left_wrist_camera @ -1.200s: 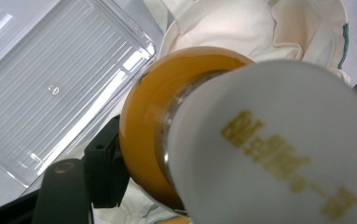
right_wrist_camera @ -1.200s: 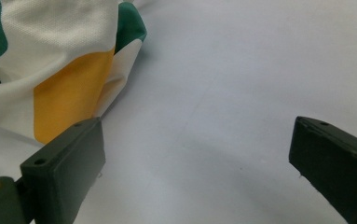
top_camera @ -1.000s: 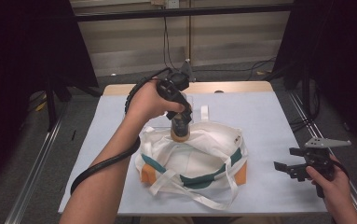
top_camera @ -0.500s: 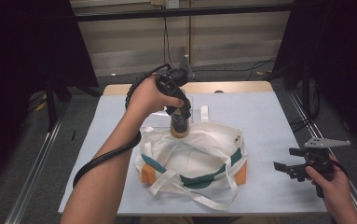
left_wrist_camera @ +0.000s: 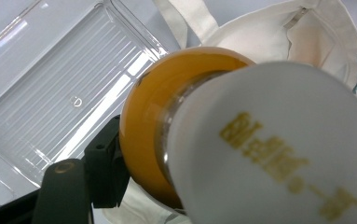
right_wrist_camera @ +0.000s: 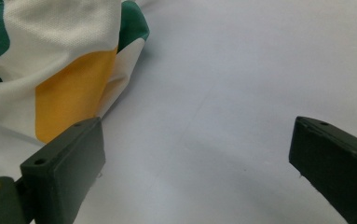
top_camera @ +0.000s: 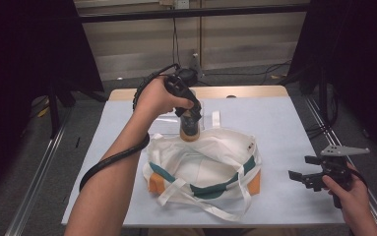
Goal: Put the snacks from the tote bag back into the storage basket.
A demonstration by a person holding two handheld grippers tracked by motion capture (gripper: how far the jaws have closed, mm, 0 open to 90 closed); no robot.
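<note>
High view: my left forearm reaches from the near left edge diagonally toward the centre of the table (top_camera: 294,118), wrist bent so that my left hand (top_camera: 157,100) points my left gripper (top_camera: 190,118) straight down. Its jaws are closed on a jar (top_camera: 190,129) with an orange body and white lid, held just above the far rim of the tote bag (top_camera: 203,169). The bag, white with green and orange panels, lies open at the table's centre, its straps spilling toward the near edge. A clear plastic tray (top_camera: 169,120) lies flat on the table just beyond the bag, partly behind my hand.

Left gripper view: the jar (left_wrist_camera: 176,135) sits between the jaws, lid toward the camera with gold lettering too blurred to read; one black jaw presses its left side. Beneath it lie the ribbed clear tray (left_wrist_camera: 59,88) and the bag's open mouth (left_wrist_camera: 302,37).

High view, near right: my right hand (top_camera: 354,196) holds my right gripper (top_camera: 304,178) low over the table, well apart from the bag, pointing left.

Right gripper view: the jaws stand wide apart with nothing between them, the bag's orange corner (right_wrist_camera: 69,88) just beyond the left jaw.
</note>
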